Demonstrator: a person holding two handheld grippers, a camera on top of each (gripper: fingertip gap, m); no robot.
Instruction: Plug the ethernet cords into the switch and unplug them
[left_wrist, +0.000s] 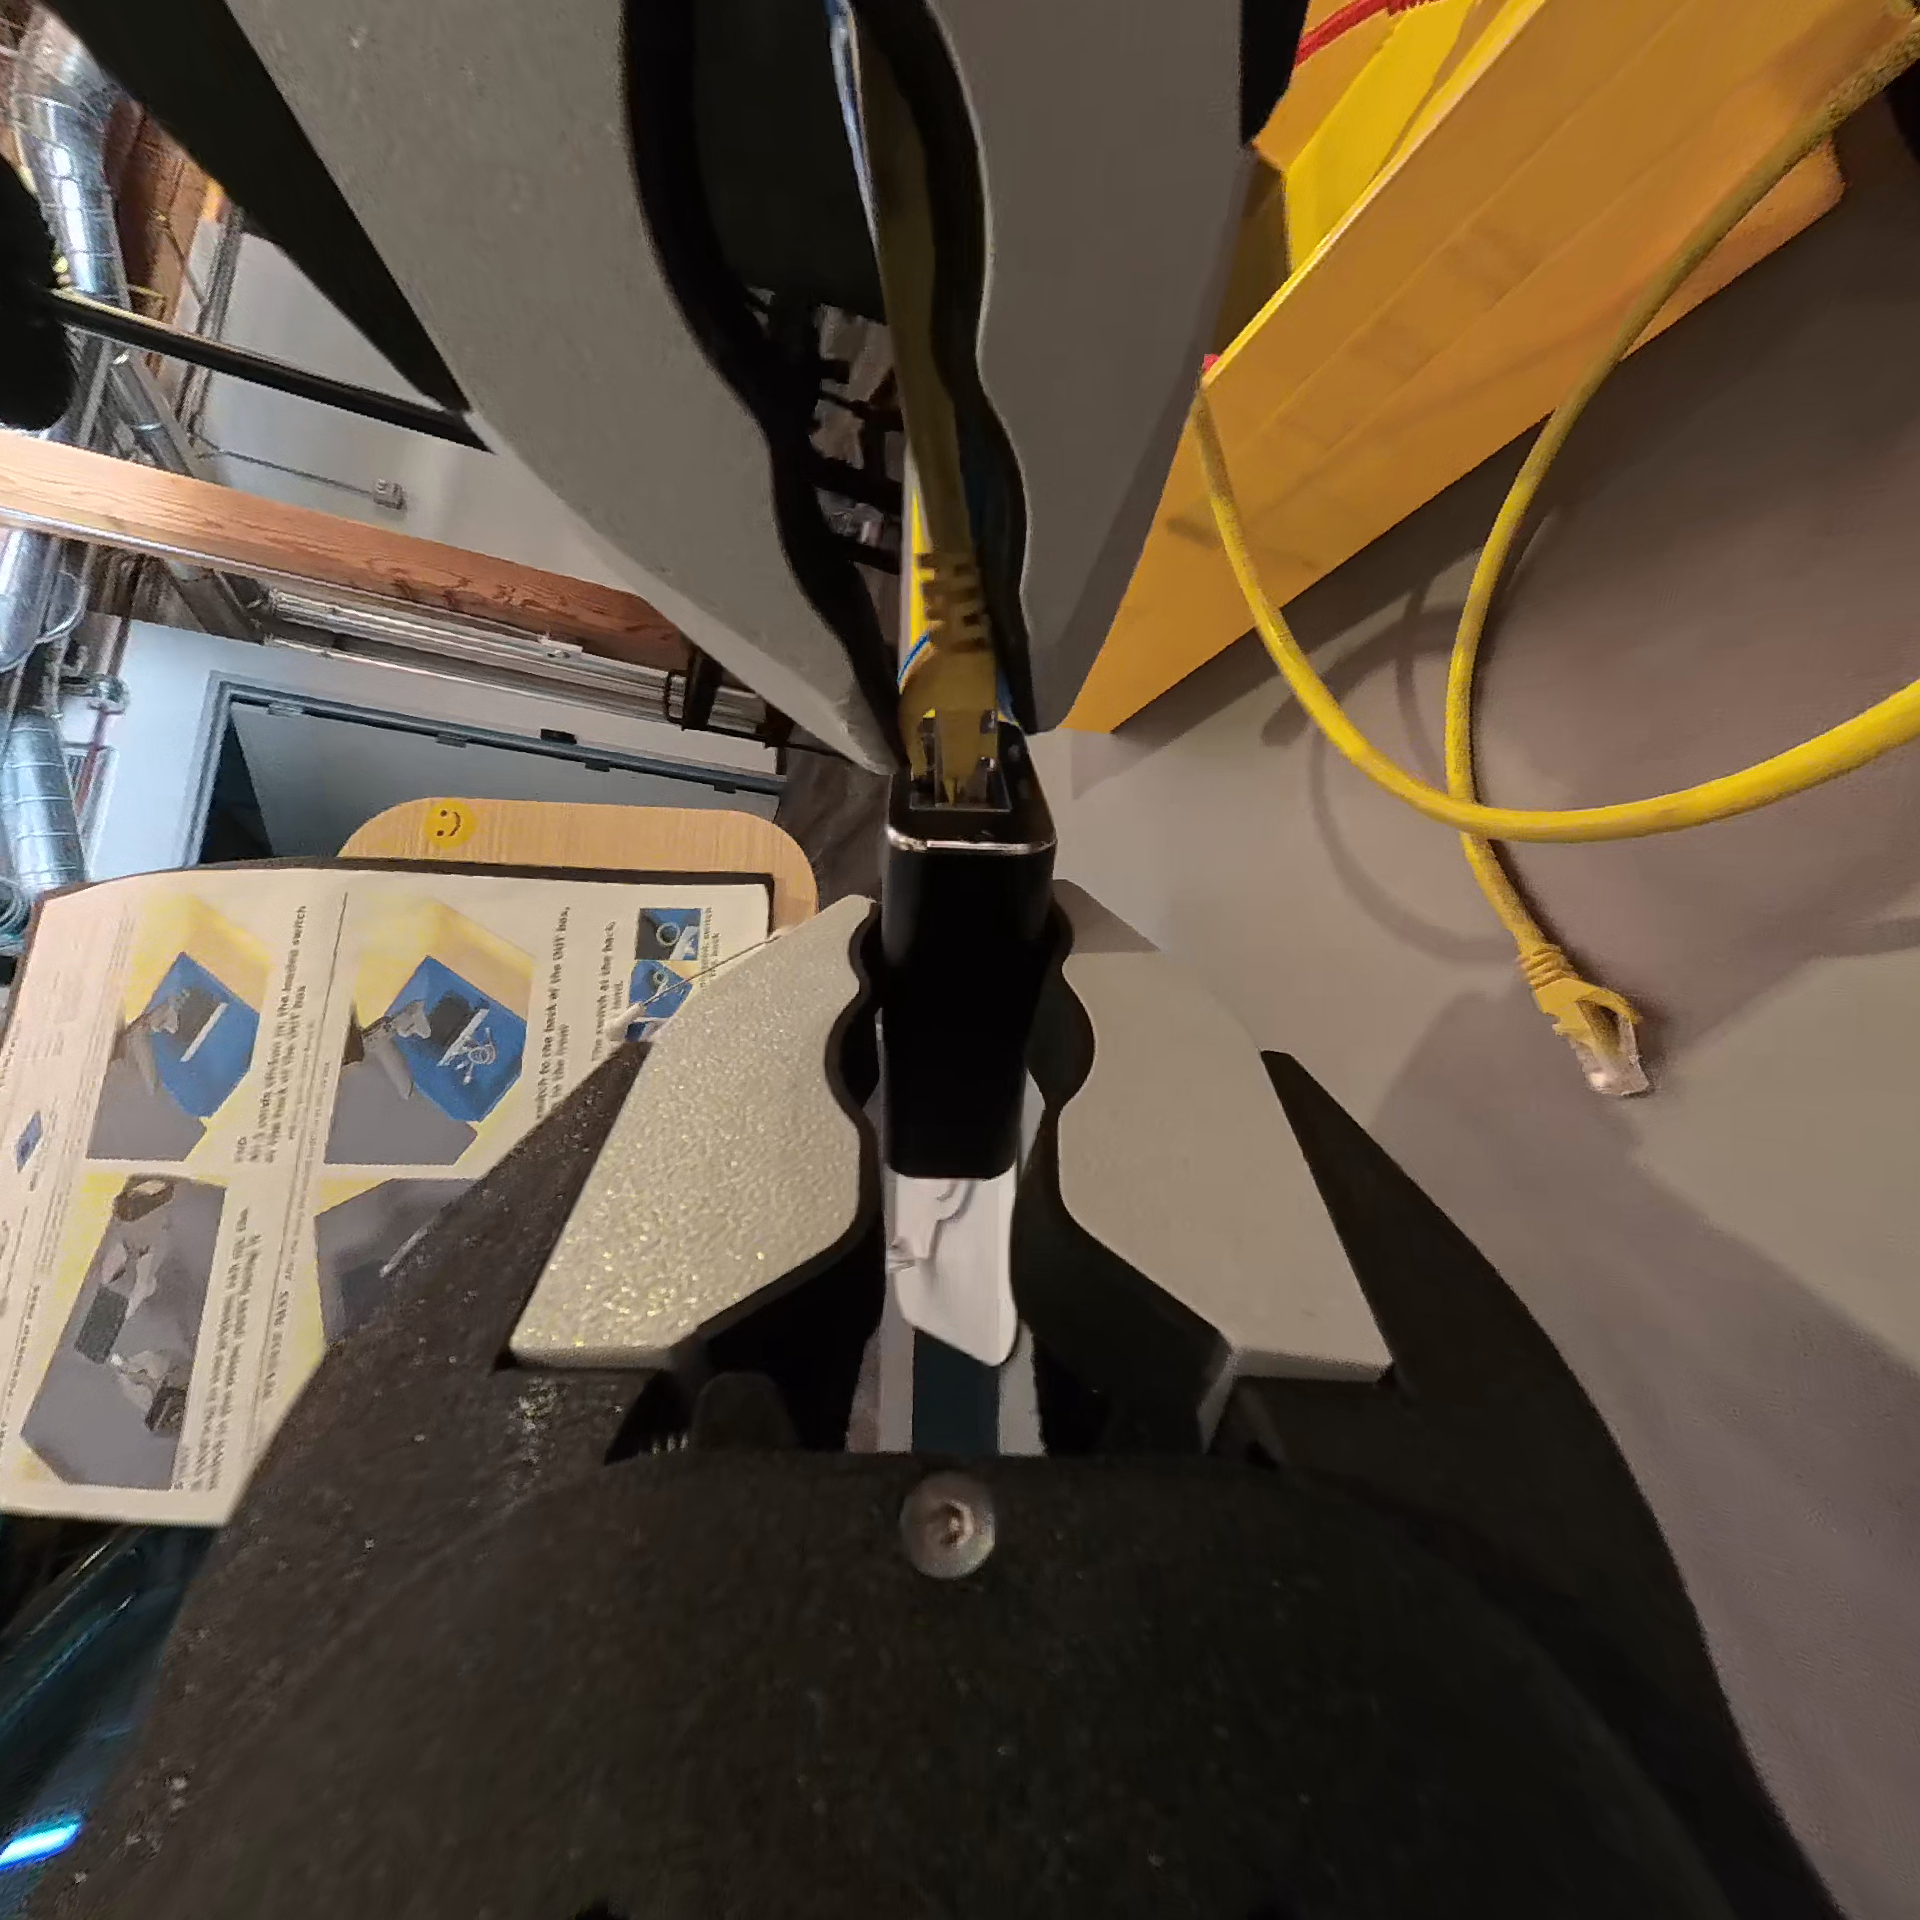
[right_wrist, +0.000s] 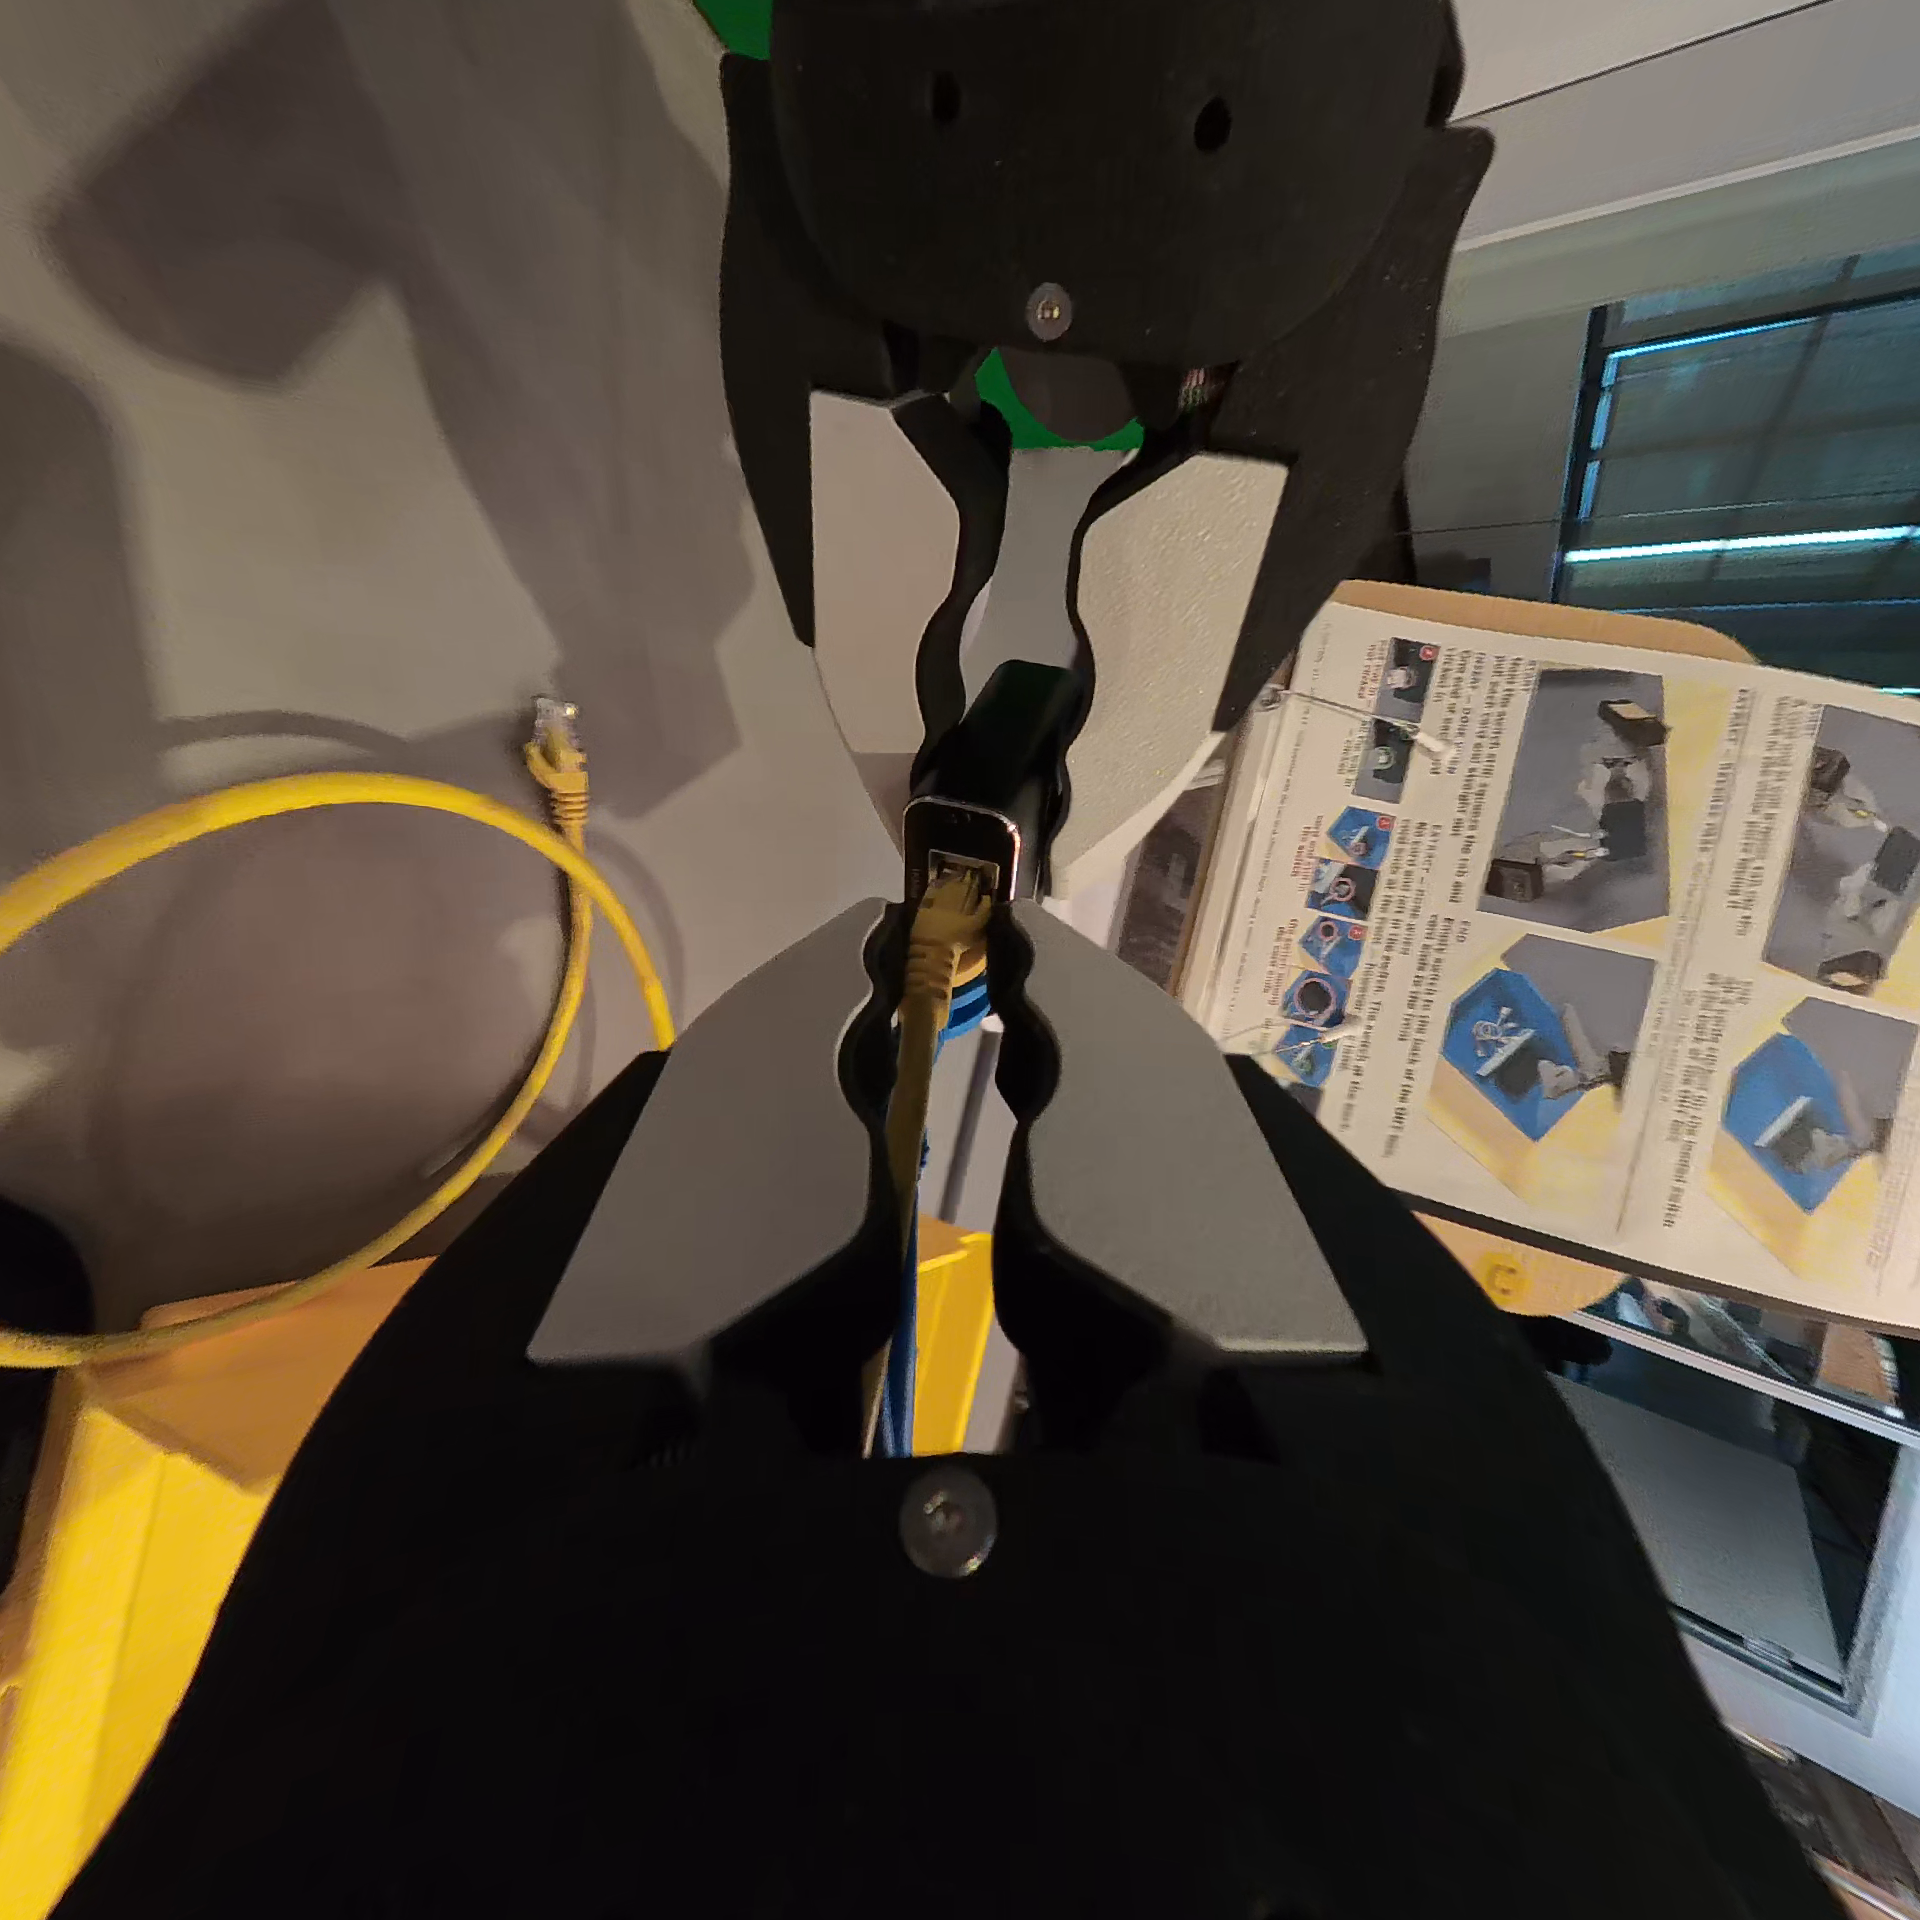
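Observation:
My left gripper (left_wrist: 961, 925) is shut on the small black switch (left_wrist: 961, 997), held with its port end facing away from me. My right gripper (right_wrist: 945, 914) is shut on the yellow ethernet plug (right_wrist: 940, 920), whose clear tip sits in the mouth of the switch's port (right_wrist: 961, 868). In the left wrist view the plug (left_wrist: 951, 665) comes down between the right gripper's fingers (left_wrist: 717, 436) into the port (left_wrist: 961, 795). The same cord's other plug (left_wrist: 1584, 1023) lies free on the grey table (left_wrist: 1558, 1299); it also shows in the right wrist view (right_wrist: 556, 758).
A yellow box (left_wrist: 1455, 312) stands on the table behind the cord's loop (left_wrist: 1455, 727). A printed instruction sheet (left_wrist: 260, 1091) on a wooden board (left_wrist: 623, 836) stands to the left. A blue cord (right_wrist: 904, 1351) runs under my right gripper beside the yellow one. My right fingertips sit around 4 cm from my left ones.

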